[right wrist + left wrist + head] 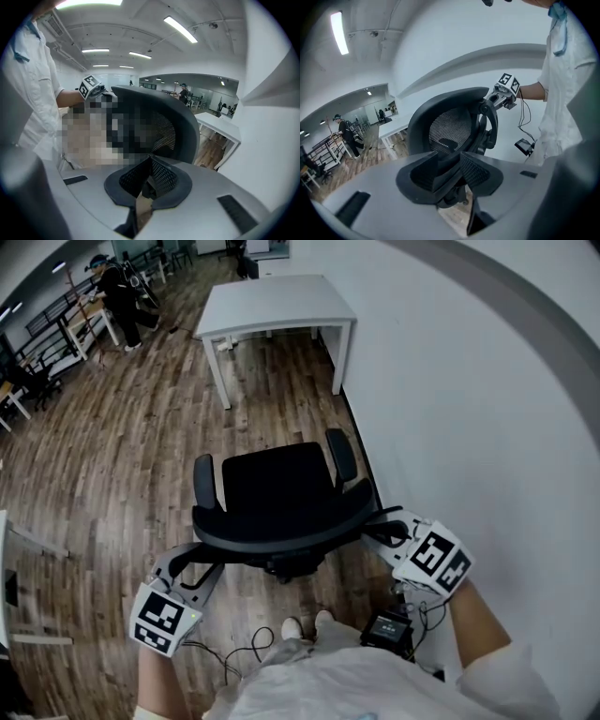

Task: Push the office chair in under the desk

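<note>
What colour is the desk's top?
White. The desk shows best in the head view.

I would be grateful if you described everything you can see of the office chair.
The office chair is black, with a seat, two armrests and a curved mesh backrest with a solid rim. It stands upright on the wooden floor beside the white wall, facing the white desk but clear of it. The left gripper, jaws apart, and the shut right gripper sit at the backrest's two ends.

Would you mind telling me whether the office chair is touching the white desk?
Apart. The head view shows a stretch of bare wooden floor between the office chair and the white desk; nothing of the chair reaches the desk's legs.
</note>
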A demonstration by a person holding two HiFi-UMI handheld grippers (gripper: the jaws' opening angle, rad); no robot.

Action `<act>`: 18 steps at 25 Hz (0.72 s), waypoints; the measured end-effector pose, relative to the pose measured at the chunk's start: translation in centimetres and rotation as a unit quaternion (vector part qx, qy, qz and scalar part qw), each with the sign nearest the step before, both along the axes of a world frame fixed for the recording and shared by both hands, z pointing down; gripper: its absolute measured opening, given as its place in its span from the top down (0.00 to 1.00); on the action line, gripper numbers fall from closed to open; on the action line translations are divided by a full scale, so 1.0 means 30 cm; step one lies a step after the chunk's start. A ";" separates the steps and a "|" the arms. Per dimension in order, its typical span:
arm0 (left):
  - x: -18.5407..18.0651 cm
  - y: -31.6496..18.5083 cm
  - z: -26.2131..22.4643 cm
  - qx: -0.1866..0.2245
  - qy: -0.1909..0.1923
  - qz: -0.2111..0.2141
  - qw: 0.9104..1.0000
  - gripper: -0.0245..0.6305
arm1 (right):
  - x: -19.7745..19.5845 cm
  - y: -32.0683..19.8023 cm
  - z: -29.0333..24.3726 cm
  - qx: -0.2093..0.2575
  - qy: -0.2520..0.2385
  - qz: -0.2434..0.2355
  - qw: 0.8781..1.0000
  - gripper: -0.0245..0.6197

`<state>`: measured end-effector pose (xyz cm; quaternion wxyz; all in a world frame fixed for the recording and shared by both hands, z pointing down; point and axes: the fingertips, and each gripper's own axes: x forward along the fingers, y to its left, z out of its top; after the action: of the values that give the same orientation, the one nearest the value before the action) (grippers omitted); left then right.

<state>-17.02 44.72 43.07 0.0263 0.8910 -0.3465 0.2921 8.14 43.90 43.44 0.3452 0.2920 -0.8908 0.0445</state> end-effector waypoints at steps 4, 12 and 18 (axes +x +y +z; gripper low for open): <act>-0.001 -0.016 0.040 0.001 -0.048 0.015 0.999 0.73 | 0.022 -0.010 0.020 -0.004 0.019 -0.002 1.000 0.91; -0.022 -0.018 0.098 -0.014 -0.129 0.042 0.991 0.69 | 0.050 0.000 0.047 -0.008 0.077 -0.038 0.996 0.90; -0.037 -0.017 0.164 -0.039 -0.197 0.075 0.977 0.63 | 0.071 -0.005 0.093 -0.022 0.119 -0.074 0.990 0.68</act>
<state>-18.12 44.22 47.99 -0.0303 0.8375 -0.2657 0.4766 10.26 43.75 46.22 0.4579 0.2212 -0.8610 0.0036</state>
